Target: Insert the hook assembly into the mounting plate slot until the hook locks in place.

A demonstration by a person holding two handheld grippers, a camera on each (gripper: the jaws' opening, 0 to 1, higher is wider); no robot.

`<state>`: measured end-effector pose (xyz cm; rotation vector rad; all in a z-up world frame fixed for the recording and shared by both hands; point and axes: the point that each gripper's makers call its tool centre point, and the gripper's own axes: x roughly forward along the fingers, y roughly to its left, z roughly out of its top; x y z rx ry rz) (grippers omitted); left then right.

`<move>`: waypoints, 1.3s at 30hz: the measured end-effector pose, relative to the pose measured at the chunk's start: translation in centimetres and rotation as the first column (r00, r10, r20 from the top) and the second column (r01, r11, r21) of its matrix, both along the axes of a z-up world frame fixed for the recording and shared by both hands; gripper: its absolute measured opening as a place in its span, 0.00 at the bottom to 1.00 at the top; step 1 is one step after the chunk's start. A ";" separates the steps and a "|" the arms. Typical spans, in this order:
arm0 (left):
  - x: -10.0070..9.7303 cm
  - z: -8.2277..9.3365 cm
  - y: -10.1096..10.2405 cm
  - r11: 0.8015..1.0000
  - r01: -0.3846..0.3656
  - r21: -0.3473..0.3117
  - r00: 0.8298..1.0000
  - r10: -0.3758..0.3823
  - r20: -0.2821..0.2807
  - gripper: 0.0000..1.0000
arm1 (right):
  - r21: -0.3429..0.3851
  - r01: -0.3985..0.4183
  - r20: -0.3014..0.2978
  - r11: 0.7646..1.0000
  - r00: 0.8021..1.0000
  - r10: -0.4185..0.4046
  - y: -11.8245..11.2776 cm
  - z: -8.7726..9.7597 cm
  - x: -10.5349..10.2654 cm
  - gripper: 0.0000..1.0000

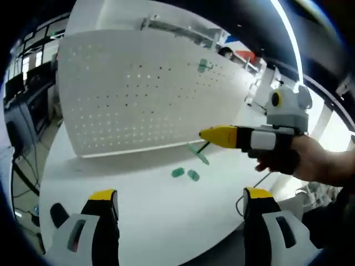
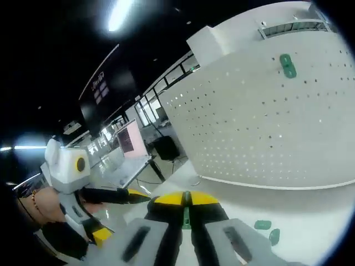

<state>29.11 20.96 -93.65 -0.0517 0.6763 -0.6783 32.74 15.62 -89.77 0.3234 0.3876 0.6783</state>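
A white perforated mounting plate [image 1: 138, 94] stands upright on the white table [image 1: 150, 221]; it also rises at the right of the right gripper view [image 2: 266, 122]. One green hook [image 1: 204, 65] is fixed high on it [image 2: 287, 65]. My right gripper [image 2: 184, 199] is shut on a thin green hook assembly [image 2: 187, 215]. In the left gripper view that gripper [image 1: 206, 134] comes in from the right, held by a hand, with the green hook [image 1: 197, 153] hanging from its tip just in front of the plate's lower edge. My left gripper [image 1: 179, 194] is open over the table with nothing between its fingers.
Two small green pieces [image 1: 177, 173] [image 1: 193, 175] lie on the table before the plate, seen too in the right gripper view [image 2: 262, 224] [image 2: 274, 236]. The left gripper [image 2: 117, 213] shows at the left there. Desks and monitors [image 2: 128, 138] stand beyond the table.
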 end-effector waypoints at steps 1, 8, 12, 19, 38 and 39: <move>0.1 0.3 -0.3 1.000 0.004 -0.005 1.000 -0.004 0.006 0.94 | 0.009 0.004 0.004 1.000 1.000 -0.004 0.0 0.2 -0.2 0.00; 0.1 1.1 -1.6 0.999 0.034 -0.038 0.999 -0.033 0.017 0.88 | 0.085 0.019 -0.013 0.996 1.000 -0.018 0.1 1.1 -1.8 0.00; -0.2 1.3 -2.2 0.998 0.048 -0.047 0.999 -0.047 0.021 0.82 | 0.110 0.017 -0.006 0.994 1.000 -0.017 0.4 1.6 -2.5 0.00; -0.8 1.8 -3.2 0.991 0.068 -0.117 0.998 -0.068 0.000 0.67 | 0.145 0.000 0.031 0.989 1.000 -0.004 0.8 2.5 -3.0 0.00; -0.9 4.4 -4.0 0.951 0.055 -0.304 0.998 -0.059 -0.003 0.21 | 0.174 -0.022 0.135 0.985 0.991 -0.002 1.8 5.2 -3.6 0.00; -0.9 4.5 -3.9 0.952 0.055 -0.303 0.998 -0.057 0.001 0.20 | 0.171 -0.022 0.140 0.985 0.990 -0.002 1.8 5.3 -3.6 0.00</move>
